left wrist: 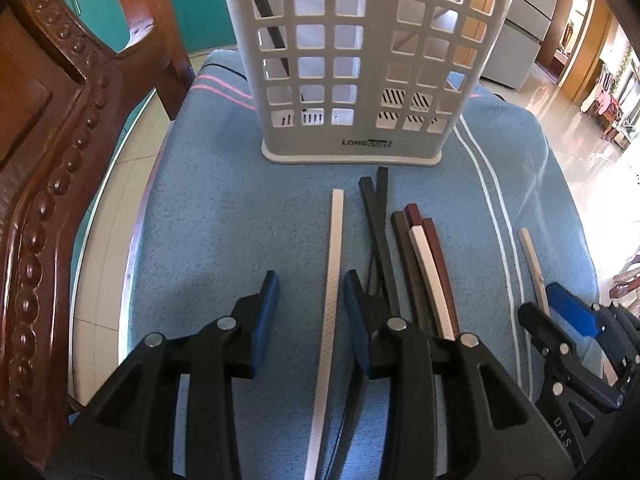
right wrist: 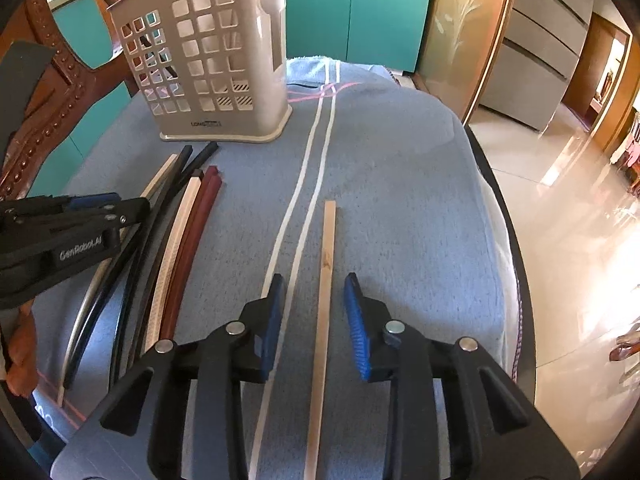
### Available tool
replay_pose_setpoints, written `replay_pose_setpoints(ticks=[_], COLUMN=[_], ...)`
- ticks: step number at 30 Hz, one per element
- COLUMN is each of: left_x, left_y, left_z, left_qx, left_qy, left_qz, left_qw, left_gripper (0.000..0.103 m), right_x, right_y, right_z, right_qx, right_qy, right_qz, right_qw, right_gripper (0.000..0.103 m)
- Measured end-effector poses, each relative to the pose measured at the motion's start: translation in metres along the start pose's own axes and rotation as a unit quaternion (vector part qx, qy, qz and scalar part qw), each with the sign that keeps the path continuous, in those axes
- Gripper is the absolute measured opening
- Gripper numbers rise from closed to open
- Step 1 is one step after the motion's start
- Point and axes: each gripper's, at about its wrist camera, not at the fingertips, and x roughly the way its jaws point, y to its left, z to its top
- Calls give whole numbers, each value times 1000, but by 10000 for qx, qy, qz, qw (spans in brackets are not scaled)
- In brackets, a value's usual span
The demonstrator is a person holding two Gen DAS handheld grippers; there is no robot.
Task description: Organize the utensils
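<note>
Chopsticks lie in a loose row on a blue towel (left wrist: 208,216) with white stripes, all pointing toward a pale grey perforated plastic utensil holder (left wrist: 352,60) that stands upright at the far end of the cloth. A white square-sectioned chopstick (left wrist: 334,280) lies straight on the towel between the blue-padded fingers of the left gripper (left wrist: 312,292); its jaws stand apart, and the pads show a gap on either side of the stick, so nothing is clamped. Just right of that stick rests a bundle: two black chopsticks (left wrist: 378,232) crossing near their far tips, then a dark brown one, a reddish-brown pair (left wrist: 434,252), and another white chopstick (left wrist: 430,272) lying on top of them. Well apart from this bundle, beyond the towel's double white stripe, lies a pale natural-wood chopstick (right wrist: 326,280) on its own. The right gripper (right wrist: 314,296) hangs over it with the stick running between its two fingers; the jaws are parted and neither blue pad touches the wood. Inside the holder's left compartment a dark stick (left wrist: 272,36) shows through the square holes, leaning at a tilt. A carved dark wooden chair (left wrist: 52,152) stands at the left edge of the towel, with teal cabinet doors (right wrist: 360,8) behind and a glossy tiled floor (right wrist: 560,200) to the right.
</note>
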Motion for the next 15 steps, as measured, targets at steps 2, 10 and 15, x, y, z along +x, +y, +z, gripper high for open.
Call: replay_pose_setpoints(ticks=[2,10,15], left_x=[1,0,-2], left_y=[-2,-2,-2], left_z=[-2,-4,-5], left_qx=[39,67,49], left_qy=[-10,44,80], left_qz=[21,11,-64], left_qw=[10000,10000,9999], left_gripper=[37,37,32], right_x=[1,4,3], right_y=[1,0,2], right_z=[2,5,6], right_qx=[-22,-8,-58], right_qy=[-2,37,56], right_qz=[-26,78,229], right_qw=[10000,10000,9997], right_gripper=[32,30,16])
